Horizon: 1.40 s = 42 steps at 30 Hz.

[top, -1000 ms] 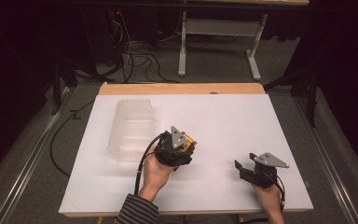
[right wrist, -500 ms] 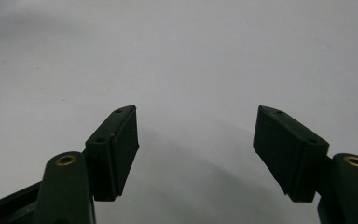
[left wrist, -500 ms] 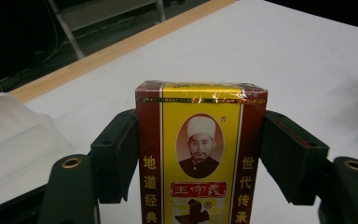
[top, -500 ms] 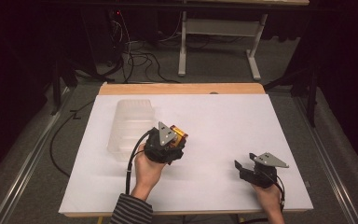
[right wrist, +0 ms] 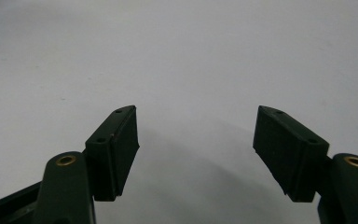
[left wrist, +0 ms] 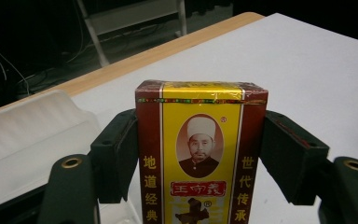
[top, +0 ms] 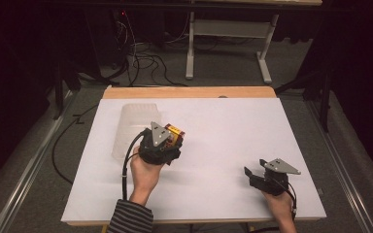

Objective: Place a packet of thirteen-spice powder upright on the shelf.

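Box [left wrist: 200,154] sitting upright between the jaws of the left gripper [top: 167,141], pinched on both narrow sides, red and yellow face toward the gripper's camera. Hanging above the surface [top: 233,131], just right of the clear bin [top: 133,126], toward the far left corner. Being carried, judging by the gap under it in the high view, though exact height impossible to tell.

Picking up looking done: grip square, both pads flat on the box's sides, nothing slipping. Placing not yet done; the bin seemingly the likely target, lying just beside the box at the left of the left gripper view [left wrist: 28,135], its inside too pale to read, so no telling whether anything is in it already.

Remaining, by that guess: crossing over the bin's near wall, lowering, letting go.

Right gripper [top: 260,174] resting low near the near right corner, well apart from box and bin, jaws spread wide over bare white surface [right wrist: 191,56], pinching nothing. Taking no part in the carry; possibly waiting for a next thing.
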Available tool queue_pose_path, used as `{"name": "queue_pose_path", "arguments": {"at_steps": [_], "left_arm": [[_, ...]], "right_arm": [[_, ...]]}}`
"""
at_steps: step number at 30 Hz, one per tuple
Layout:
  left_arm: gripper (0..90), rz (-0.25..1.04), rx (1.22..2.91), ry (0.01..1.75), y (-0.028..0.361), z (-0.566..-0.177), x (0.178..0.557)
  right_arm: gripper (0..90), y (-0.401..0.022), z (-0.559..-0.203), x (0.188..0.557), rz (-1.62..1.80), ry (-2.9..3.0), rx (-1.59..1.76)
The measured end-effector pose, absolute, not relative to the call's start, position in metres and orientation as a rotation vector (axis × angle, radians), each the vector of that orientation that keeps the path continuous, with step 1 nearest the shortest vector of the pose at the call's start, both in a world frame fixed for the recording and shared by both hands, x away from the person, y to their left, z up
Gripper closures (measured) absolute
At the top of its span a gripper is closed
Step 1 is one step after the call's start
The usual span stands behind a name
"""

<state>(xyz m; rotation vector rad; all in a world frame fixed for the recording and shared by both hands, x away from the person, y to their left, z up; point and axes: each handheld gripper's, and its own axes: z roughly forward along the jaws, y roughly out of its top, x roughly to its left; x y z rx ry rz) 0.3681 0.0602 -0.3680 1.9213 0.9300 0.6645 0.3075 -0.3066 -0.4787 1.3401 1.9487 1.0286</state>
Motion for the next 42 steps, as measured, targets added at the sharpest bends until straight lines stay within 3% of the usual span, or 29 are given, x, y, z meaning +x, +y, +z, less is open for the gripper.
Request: {"name": "queue_pose_path", "arguments": {"at_steps": [42], "left_arm": [[32.7, 0.764, 1.828, 1.075, 0.101, -0.371, 0.376]], "right_arm": [[31.1, -0.307, -0.478, 0.307, 1.035, 1.942, 1.34]]}}
